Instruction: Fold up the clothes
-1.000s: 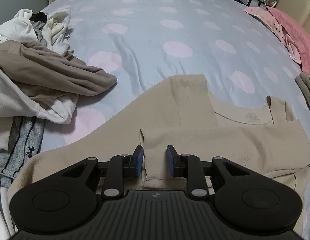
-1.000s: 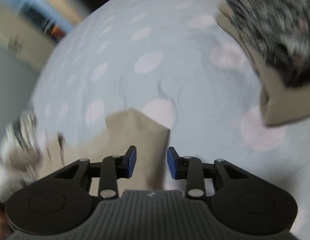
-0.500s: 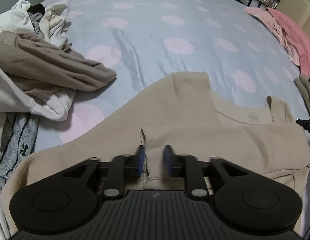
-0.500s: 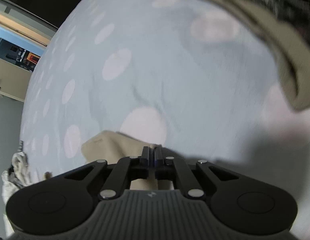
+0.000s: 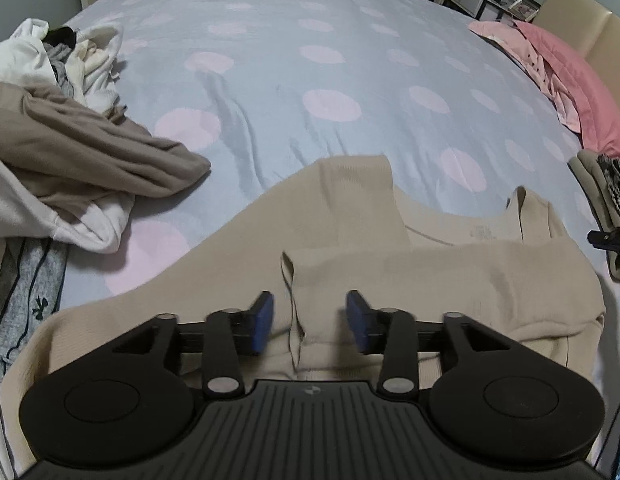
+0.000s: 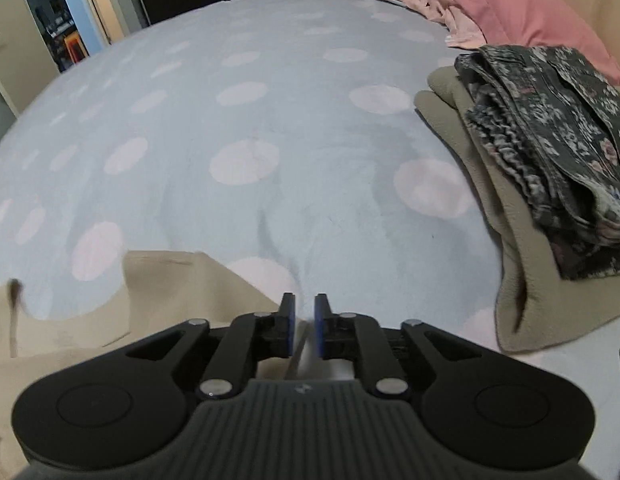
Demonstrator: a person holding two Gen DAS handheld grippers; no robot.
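Observation:
A beige ribbed top [image 5: 238,264] lies flat on the bed, one sleeve [image 5: 430,268] folded across its chest. My left gripper [image 5: 310,320] hovers low over that sleeve's cuff [image 5: 298,320], open wide, the cuff lying loose between the blue pads. In the right wrist view the same top [image 6: 178,288] shows at the lower left, blurred. My right gripper [image 6: 304,326] sits just past its edge, over the sheet. Its fingers stand a narrow gap apart with only pale sheet showing between them.
The bed has a blue sheet with pink dots [image 5: 330,80]. A heap of unfolded clothes [image 5: 62,152] lies left. Folded olive and floral garments [image 6: 550,160] are stacked right, with pink pillows [image 6: 490,8] behind. The other gripper's tip [image 5: 610,236] shows at the right edge.
My left gripper narrowed around the cuff half a second ago and has since opened wide. My right gripper was fully shut and has parted slightly, and its view swung toward the folded stack.

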